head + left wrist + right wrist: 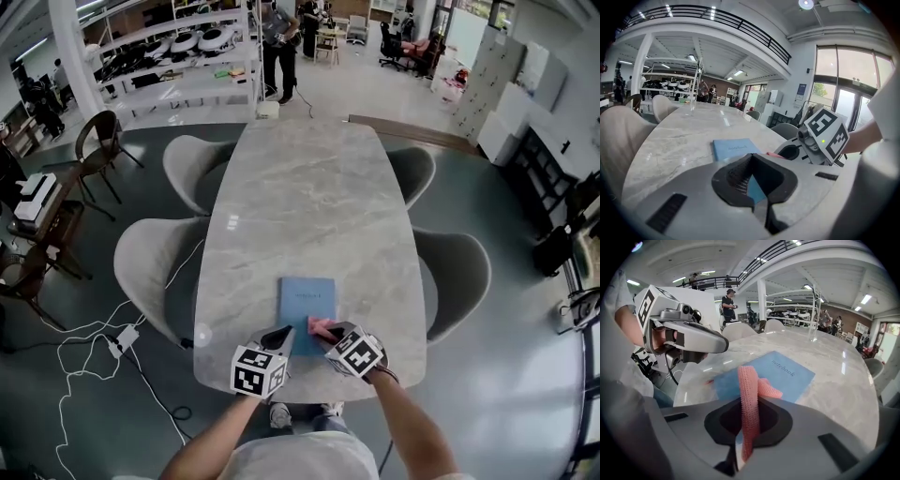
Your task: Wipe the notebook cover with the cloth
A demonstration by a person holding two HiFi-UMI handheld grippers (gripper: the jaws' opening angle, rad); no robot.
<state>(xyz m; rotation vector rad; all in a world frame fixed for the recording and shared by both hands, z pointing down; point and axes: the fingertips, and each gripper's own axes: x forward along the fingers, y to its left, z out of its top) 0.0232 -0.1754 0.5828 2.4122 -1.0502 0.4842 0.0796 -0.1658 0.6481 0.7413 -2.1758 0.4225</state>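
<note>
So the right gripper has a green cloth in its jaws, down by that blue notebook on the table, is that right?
Not quite: the cloth is pink, not green. The right gripper view shows it pinched in the jaws of the right gripper, by the blue notebook on the table.

Lower centre, head view: left gripper (278, 336) and right gripper (330, 335), grey shells, black jaw pads, white cubes bearing black square markers. Light grey short-sleeved top (295, 461).
</note>
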